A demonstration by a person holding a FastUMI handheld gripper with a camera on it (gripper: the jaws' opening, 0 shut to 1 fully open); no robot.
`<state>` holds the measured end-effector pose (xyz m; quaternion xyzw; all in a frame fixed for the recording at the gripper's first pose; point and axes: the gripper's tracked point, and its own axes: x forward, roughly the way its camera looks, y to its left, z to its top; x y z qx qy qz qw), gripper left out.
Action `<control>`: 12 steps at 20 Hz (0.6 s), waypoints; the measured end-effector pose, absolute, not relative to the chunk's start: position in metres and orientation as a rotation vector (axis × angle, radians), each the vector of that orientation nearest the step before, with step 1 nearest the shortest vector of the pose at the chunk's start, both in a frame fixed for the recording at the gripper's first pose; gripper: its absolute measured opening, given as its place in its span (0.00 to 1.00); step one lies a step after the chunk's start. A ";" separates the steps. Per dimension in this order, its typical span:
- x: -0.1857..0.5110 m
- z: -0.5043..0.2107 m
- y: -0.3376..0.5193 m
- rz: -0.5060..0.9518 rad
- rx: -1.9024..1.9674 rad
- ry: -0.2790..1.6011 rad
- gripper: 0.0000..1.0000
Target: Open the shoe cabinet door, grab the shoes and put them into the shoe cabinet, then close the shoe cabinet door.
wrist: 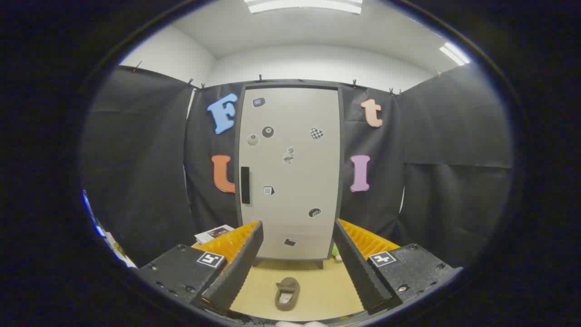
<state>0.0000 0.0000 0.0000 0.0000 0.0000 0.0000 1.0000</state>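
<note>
So from where I'm sitting, the claw (297, 268) is spread wide open with nothing in it, both fingers (238, 265) angled out with a big gap between them. Right in that gap, low down on the tan floor (317, 286), there's one shoe (287, 294), a brownish slipper-looking thing, lying flat with its opening facing up. It's not touching either finger.

Beyond the shoe stands the shoe cabinet (290, 172), pale door shut, dark frame around it, up on short legs. There's a dark vertical handle (245, 185) on the door's left edge and a scatter of little stickers (316, 133) across the front.

Some papers or a booklet (213, 234) sit on the floor off to the left of the cabinet, and something small and green (335, 250) peeks out by the right finger near the cabinet base, can't tell what it is.
</note>
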 end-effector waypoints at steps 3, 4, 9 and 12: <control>-0.003 0.002 -0.007 -0.044 0.015 0.003 1.00; -0.004 0.003 -0.006 -0.051 0.016 0.000 1.00; -0.012 0.007 0.000 -0.048 -0.016 -0.012 1.00; -0.015 0.008 -0.007 -0.065 0.002 -0.015 1.00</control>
